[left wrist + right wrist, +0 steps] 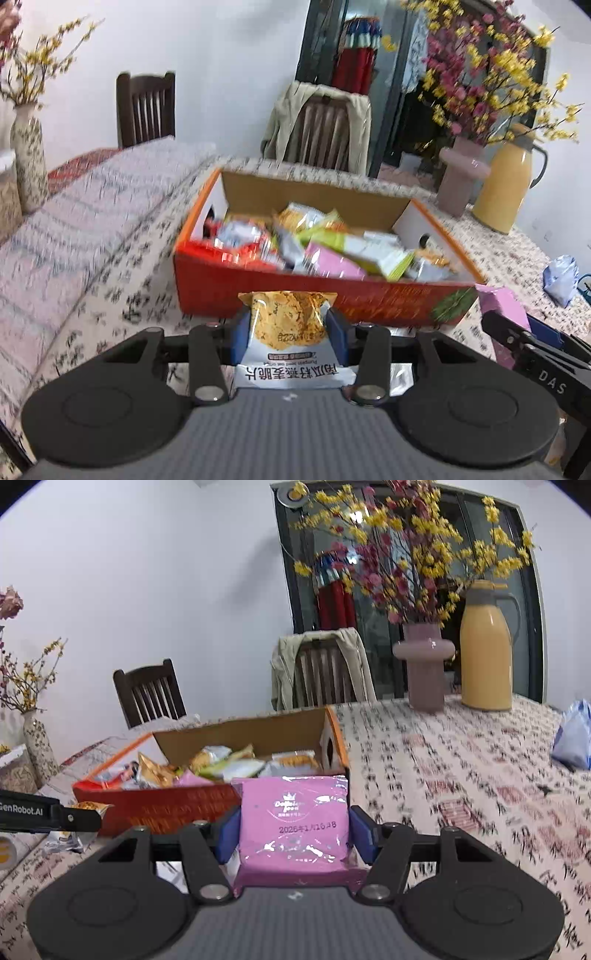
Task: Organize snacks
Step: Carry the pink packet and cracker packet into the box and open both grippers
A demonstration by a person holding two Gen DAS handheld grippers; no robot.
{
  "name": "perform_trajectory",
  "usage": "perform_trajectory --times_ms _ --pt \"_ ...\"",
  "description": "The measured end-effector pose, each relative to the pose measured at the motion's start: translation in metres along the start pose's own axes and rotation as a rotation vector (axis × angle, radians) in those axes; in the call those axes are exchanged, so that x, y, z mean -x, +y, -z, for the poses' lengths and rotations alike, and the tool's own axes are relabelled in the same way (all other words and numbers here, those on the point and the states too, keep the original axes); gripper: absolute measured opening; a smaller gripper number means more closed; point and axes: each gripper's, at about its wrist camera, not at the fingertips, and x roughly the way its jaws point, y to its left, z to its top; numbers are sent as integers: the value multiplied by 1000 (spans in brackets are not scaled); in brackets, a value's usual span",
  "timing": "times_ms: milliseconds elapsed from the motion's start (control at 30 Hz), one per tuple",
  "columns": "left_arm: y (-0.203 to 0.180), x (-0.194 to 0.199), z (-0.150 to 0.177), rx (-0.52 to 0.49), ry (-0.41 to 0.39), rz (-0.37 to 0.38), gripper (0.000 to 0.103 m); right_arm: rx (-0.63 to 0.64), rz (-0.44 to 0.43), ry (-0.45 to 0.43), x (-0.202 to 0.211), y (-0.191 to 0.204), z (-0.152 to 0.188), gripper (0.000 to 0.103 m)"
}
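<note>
Clamped between blue pads of left gripper (290, 325): crinkly yellow-and-white snack packet (288, 332), glossy film. Same on right gripper (293, 827): flat pink packet (293, 823), smooth, squarish, held by its edges. Ahead at 12 o'clock, orange cardboard box (306, 299) on patterned tablecloth (461, 782), already heaped with mixed wrappers. Likely mid-carry toward box; next, clear near wall, then release over the pile.

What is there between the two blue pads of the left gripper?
In the left wrist view, a yellow-and-white snack packet sits between the left gripper's blue pads, pinched at both sides.
</note>
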Motion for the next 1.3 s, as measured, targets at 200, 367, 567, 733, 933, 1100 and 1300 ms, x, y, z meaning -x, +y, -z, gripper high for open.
perform_trajectory --times_ms 200,367,567,733,933,1100,1300 --pt "-6 12 -25 -21 -92 5 44 29 -3 -51 -1 13 -24 61" --pt "-9 9 -46 -23 -132 2 44 49 0 -81 -11 23 -45 61" --pt "-8 -1 -68 -9 -181 -13 44 66 6 -98 -31 31 -66 61" --pt "-5 -21 -82 7 -177 -40 44 78 10 -88 -52 38 -74 61" --pt "3 -54 -89 28 -152 -65 44 76 21 -61 -82 42 -76 61" --pt "14 -79 -83 42 -137 -76 44 70 41 -48 -108 42 -71 61" --pt "20 -98 -73 41 -122 -88 44 65 42 22 -128 40 -58 61"
